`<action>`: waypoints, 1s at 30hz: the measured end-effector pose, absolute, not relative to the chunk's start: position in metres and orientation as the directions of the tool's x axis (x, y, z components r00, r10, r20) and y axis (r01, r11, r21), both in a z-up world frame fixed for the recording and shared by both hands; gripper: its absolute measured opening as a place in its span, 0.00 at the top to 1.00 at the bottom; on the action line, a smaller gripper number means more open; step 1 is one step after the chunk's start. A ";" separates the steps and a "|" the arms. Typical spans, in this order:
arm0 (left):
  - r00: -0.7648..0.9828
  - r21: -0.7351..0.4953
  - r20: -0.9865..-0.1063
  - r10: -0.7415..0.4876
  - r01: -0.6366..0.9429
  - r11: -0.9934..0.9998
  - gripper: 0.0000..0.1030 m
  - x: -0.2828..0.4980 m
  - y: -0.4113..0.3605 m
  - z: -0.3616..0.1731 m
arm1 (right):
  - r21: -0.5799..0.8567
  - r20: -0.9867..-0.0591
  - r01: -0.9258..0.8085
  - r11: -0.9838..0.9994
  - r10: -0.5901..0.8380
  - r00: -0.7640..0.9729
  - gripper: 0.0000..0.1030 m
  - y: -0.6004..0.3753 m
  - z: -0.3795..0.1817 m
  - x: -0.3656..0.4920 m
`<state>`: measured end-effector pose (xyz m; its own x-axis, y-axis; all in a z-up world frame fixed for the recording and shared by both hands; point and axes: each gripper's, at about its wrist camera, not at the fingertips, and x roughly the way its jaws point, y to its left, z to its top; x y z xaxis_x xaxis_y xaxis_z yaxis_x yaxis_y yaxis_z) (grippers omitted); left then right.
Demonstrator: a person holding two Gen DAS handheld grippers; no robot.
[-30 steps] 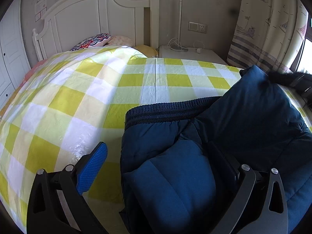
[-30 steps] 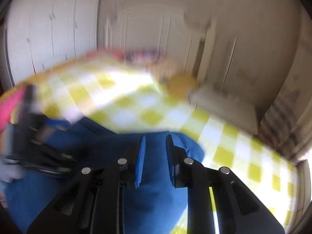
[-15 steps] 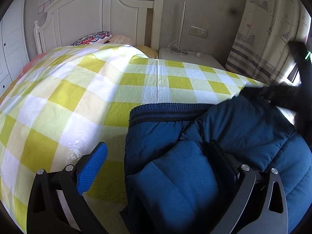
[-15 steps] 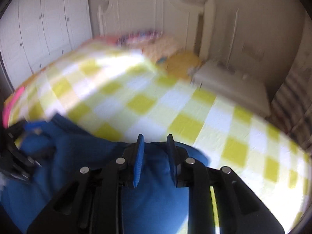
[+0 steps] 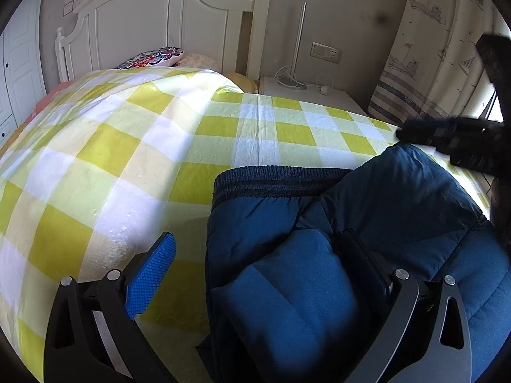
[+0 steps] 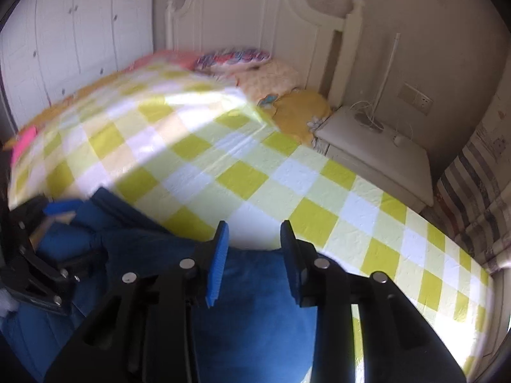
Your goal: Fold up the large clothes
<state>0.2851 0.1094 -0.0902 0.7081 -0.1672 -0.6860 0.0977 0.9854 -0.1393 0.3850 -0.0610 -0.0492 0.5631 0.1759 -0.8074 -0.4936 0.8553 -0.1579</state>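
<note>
Opening right tongs over one jacket — left tongs wide | one bed

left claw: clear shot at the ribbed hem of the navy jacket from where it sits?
Probably yes. The left claw is open with jacket padding bulging between its fingers, and the ribbed hem lies just ahead on the checked bedcover, uncovered. The right claw is off to the side, not across the path.

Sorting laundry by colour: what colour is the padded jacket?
Dark navy blue jacket, clearest in the left wrist view.
</note>
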 end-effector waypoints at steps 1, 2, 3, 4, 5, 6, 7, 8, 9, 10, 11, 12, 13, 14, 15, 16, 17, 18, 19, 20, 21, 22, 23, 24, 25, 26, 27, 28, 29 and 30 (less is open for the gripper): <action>0.710 -0.141 -0.684 -0.167 0.096 0.985 0.04 0.284 0.110 -0.090 | -0.191 -0.824 -0.506 0.841 0.143 0.549 0.68 -0.054 -0.067 0.387; 0.712 -0.140 -0.683 -0.161 0.089 0.986 0.04 0.284 0.111 -0.090 | -0.186 -0.817 -0.500 0.846 0.150 0.557 0.68 -0.054 -0.068 0.389; 0.712 -0.143 -0.683 -0.160 0.085 0.986 0.04 0.284 0.112 -0.090 | -0.168 -0.819 -0.490 0.855 0.156 0.552 0.68 -0.056 -0.067 0.392; 0.712 -0.149 -0.683 -0.165 0.085 0.985 0.04 0.284 0.113 -0.090 | -0.175 -0.812 -0.483 0.858 0.151 0.564 0.68 -0.056 -0.065 0.391; 0.711 -0.156 -0.682 -0.171 0.088 0.984 0.04 0.285 0.113 -0.090 | -0.198 -0.799 -0.478 0.856 0.141 0.584 0.68 -0.056 -0.064 0.387; 0.711 -0.157 -0.682 -0.174 0.090 0.983 0.04 0.284 0.113 -0.090 | -0.232 -0.780 -0.471 0.851 0.126 0.613 0.68 -0.055 -0.060 0.381; 0.712 -0.149 -0.681 -0.171 0.094 0.984 0.04 0.283 0.113 -0.088 | -0.266 -0.757 -0.451 0.852 0.105 0.645 0.64 -0.057 -0.053 0.371; 0.717 -0.123 -0.679 -0.155 0.097 0.988 0.04 0.280 0.111 -0.086 | -0.270 -0.742 -0.434 0.859 0.102 0.663 0.55 -0.059 -0.046 0.360; 0.733 -0.083 -0.668 -0.126 0.094 0.992 0.04 0.274 0.110 -0.081 | -0.239 -0.724 -0.427 0.872 0.133 0.677 0.53 -0.066 -0.035 0.345; 0.764 -0.020 -0.642 -0.065 0.068 0.998 0.04 0.263 0.110 -0.073 | -0.191 -0.700 -0.431 0.882 0.185 0.690 0.49 -0.074 -0.023 0.326; 0.789 0.012 -0.614 -0.035 0.054 0.998 0.05 0.249 0.112 -0.065 | -0.163 -0.681 -0.432 0.887 0.216 0.700 0.42 -0.080 -0.014 0.309; 0.798 0.007 -0.602 -0.043 0.060 0.998 0.05 0.237 0.115 -0.058 | -0.134 -0.662 -0.435 0.891 0.246 0.708 0.39 -0.086 -0.006 0.291; 0.800 -0.005 -0.598 -0.060 0.071 0.997 0.05 0.229 0.118 -0.054 | -0.103 -0.646 -0.450 0.887 0.285 0.708 0.37 -0.093 0.000 0.269; 0.802 -0.014 -0.592 -0.081 0.090 0.996 0.05 0.216 0.119 -0.049 | -0.088 -0.639 -0.466 0.880 0.309 0.704 0.37 -0.096 0.003 0.254; 0.802 -0.009 -0.591 -0.087 0.101 0.995 0.05 0.207 0.118 -0.048 | -0.077 -0.633 -0.489 0.869 0.337 0.697 0.37 -0.097 0.004 0.235; 0.800 0.010 -0.594 -0.085 0.113 0.994 0.05 0.194 0.115 -0.049 | -0.076 -0.631 -0.509 0.857 0.354 0.690 0.37 -0.098 0.003 0.219; 0.797 0.026 -0.599 -0.080 0.119 0.993 0.05 0.184 0.111 -0.051 | -0.084 -0.632 -0.531 0.843 0.366 0.682 0.35 -0.098 -0.002 0.197; 0.794 0.032 -0.603 -0.081 0.125 0.992 0.05 0.178 0.110 -0.053 | -0.086 -0.636 -0.544 0.835 0.374 0.675 0.34 -0.097 -0.008 0.181; 0.788 0.036 -0.610 -0.083 0.132 0.991 0.05 0.168 0.109 -0.058 | -0.086 -0.642 -0.554 0.828 0.379 0.667 0.32 -0.096 -0.015 0.169; 0.785 0.034 -0.614 -0.079 0.126 0.991 0.05 0.160 0.110 -0.064 | -0.093 -0.634 -0.545 0.833 0.372 0.678 0.32 -0.095 -0.028 0.154; 0.785 0.026 -0.615 -0.077 0.118 0.993 0.05 0.151 0.111 -0.068 | -0.102 -0.600 -0.517 0.850 0.362 0.713 0.32 -0.098 -0.035 0.140; 0.786 0.006 -0.613 -0.081 0.108 0.994 0.05 0.141 0.114 -0.075 | -0.089 -0.580 -0.500 0.861 0.364 0.729 0.31 -0.103 -0.041 0.130; 0.783 -0.011 -0.617 -0.085 0.099 0.995 0.05 0.135 0.117 -0.081 | -0.074 -0.573 -0.494 0.866 0.368 0.732 0.31 -0.106 -0.042 0.125; 0.778 -0.031 -0.622 -0.091 0.091 0.995 0.05 0.130 0.121 -0.085 | -0.058 -0.568 -0.486 0.872 0.372 0.734 0.31 -0.111 -0.041 0.120; 0.774 -0.046 -0.625 -0.096 0.086 0.995 0.05 0.126 0.124 -0.087 | -0.045 -0.565 -0.478 0.877 0.373 0.736 0.31 -0.115 -0.038 0.114; 0.767 -0.061 -0.633 -0.104 0.084 0.995 0.05 0.123 0.128 -0.088 | -0.040 -0.559 -0.480 0.877 0.378 0.738 0.31 -0.118 -0.035 0.104; 0.765 -0.065 -0.635 -0.106 0.083 0.994 0.05 0.121 0.131 -0.088 | -0.049 -0.555 -0.487 0.872 0.382 0.739 0.31 -0.118 -0.035 0.096; 0.767 -0.056 -0.634 -0.100 0.084 0.995 0.05 0.118 0.132 -0.088 | -0.070 -0.552 -0.497 0.865 0.381 0.742 0.31 -0.117 -0.036 0.088; 0.769 -0.047 -0.632 -0.096 0.085 0.995 0.05 0.116 0.132 -0.089 | -0.108 -0.555 -0.496 0.862 0.362 0.749 0.31 -0.115 -0.041 0.079; 0.770 -0.045 -0.632 -0.092 0.083 0.996 0.05 0.114 0.132 -0.090 | -0.120 -0.558 -0.487 0.865 0.347 0.754 0.31 -0.115 -0.047 0.073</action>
<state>0.1143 0.1323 -0.0905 0.7696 -0.0924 -0.6318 0.0827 0.9956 -0.0449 0.0735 -0.1146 -0.0471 0.7537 0.3467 -0.5584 -0.4867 0.8654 -0.1196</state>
